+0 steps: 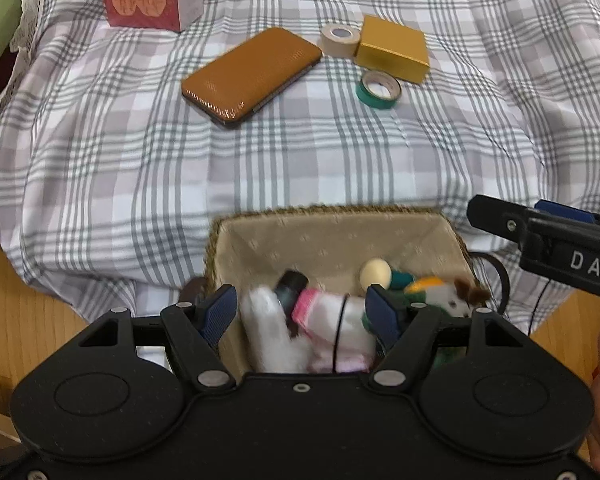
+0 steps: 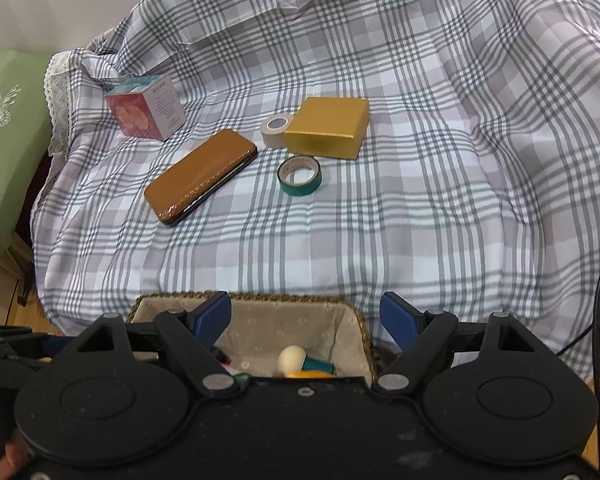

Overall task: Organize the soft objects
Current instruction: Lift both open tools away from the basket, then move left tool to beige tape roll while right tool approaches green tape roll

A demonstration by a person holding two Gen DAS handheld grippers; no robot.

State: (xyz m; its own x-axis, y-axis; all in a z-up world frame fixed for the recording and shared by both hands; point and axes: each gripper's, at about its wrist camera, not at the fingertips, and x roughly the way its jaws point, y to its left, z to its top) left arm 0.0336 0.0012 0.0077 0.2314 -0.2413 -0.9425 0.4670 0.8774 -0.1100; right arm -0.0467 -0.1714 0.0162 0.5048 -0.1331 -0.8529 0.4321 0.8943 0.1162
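Left claw point(image 1: 302, 314) spread above the fabric-lined woven basket point(image 1: 340, 216) of soft toys, pinching nothing. Right claw point(image 2: 306, 322) spread, empty, over the same basket's rim.

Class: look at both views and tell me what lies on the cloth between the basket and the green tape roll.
Nothing: between the basket and the green tape roll only bare checked cloth shows, in both views.

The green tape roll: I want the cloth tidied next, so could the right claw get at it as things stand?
Probably yes. The right claw is open and empty, and only bare plaid cloth lies between it and the green tape roll, past the basket.
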